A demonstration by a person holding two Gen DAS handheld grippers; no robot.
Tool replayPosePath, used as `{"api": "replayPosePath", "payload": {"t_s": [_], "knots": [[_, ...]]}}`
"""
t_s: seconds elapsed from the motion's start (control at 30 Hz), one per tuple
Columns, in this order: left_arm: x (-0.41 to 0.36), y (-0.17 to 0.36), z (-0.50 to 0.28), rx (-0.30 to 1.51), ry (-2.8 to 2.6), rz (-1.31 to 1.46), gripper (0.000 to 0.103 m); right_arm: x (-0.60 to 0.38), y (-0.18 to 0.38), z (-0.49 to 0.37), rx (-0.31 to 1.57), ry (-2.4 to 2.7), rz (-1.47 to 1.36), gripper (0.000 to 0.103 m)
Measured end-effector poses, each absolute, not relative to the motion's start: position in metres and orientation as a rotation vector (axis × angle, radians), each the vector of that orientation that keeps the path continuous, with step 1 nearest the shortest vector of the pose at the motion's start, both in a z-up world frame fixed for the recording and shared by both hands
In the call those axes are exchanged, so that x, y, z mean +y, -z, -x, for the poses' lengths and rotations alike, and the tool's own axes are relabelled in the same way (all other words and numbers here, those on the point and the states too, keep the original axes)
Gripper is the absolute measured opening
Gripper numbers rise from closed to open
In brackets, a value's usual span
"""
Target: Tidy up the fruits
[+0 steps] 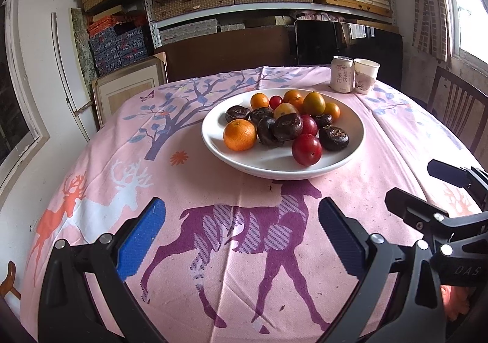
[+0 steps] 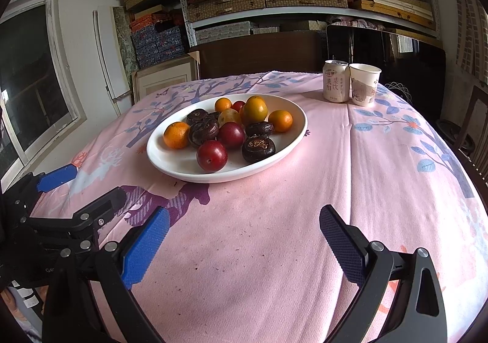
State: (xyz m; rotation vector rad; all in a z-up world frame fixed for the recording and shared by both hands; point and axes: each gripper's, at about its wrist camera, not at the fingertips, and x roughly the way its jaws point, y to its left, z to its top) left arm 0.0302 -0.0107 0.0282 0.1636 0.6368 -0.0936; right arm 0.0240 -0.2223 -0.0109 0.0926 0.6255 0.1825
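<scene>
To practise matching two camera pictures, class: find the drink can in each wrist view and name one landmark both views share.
Left wrist view: the drink can stands upper right, beyond the white plate, touching the paper cup.
Right wrist view: the can stands upper right of centre, left of the cup.
Shared landmark: the plate of fruit.

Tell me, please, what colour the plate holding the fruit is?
The plate is plain white, seen best in the right wrist view.
</scene>
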Motion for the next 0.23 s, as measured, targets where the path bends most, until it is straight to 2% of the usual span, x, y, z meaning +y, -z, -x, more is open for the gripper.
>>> {"api": "replayPosePath", "payload": {"t_s": [0.23], "knots": [[-0.0094,-0.0281,-0.0323,0.655,0.104,-0.152,0.098,-0.2235,0.0114,-0.0243,0.629,-0.182,-0.092,0.099]]}}
